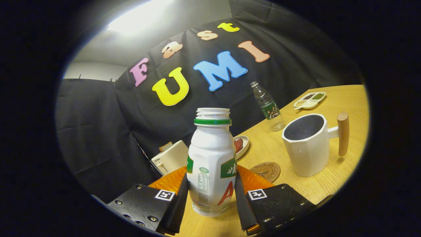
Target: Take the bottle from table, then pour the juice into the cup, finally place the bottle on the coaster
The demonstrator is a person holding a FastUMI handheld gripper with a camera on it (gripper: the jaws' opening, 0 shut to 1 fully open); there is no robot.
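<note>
Right now I've got the black two-finger gripper (212,197) clamped on the uncapped white plastic juice bottle (211,164), upright w/ base at table level. Round cork coaster (265,171) just right of bottle; white mug w/ wooden handle (307,144) beyond it, bare wooden table (329,184) btwn.

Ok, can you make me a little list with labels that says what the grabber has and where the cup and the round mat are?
gripper: shut on the bottle, one finger on each side
bottle: white, cap off, upright between the fingers, lifted or not cannot be told
cup: white, wooden handle, on the table beyond the fingers
coaster: round, flat on the table beside the cup, nothing on it
table: light wood
clear bottle: farther back, standing
</note>
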